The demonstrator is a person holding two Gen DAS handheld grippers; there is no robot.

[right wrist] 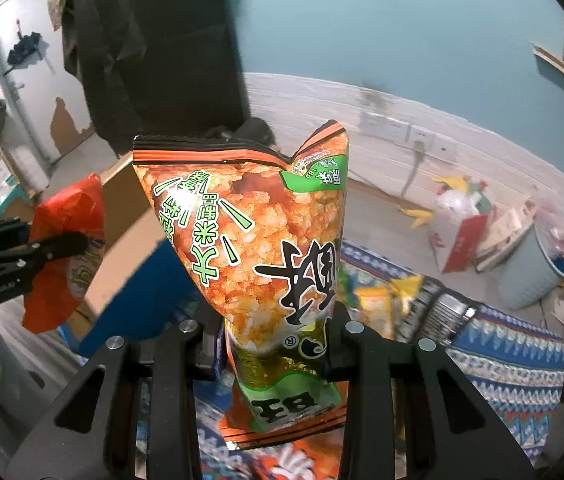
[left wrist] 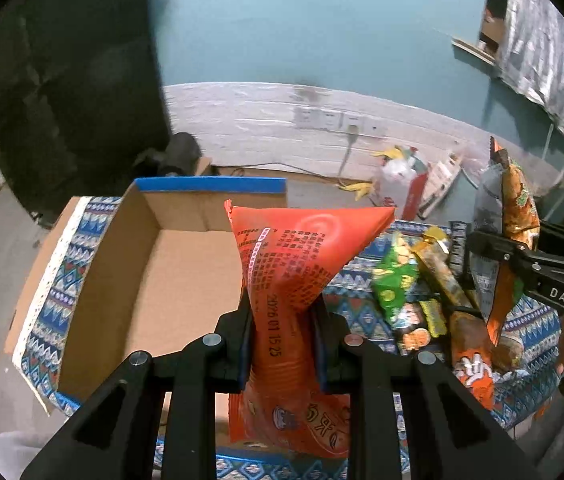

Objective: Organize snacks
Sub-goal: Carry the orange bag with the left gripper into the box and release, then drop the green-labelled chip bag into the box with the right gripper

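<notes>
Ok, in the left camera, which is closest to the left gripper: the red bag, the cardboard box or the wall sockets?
1. Red bag, clamped in the left gripper.
2. Cardboard box, just beyond, left.
3. Wall sockets, far back on the wall.

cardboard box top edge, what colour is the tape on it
Blue tape along the far rim of the cardboard box, clearest in the left wrist view.

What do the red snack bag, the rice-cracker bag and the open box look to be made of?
Red snack bag: glossy plastic film, likely; it puckers where the left hand-held gripper pinches it.
Rice-cracker bag: shiny printed film with crimped seals.
Open box: matte brown corrugated cardboard, blue-taped edge.
</notes>
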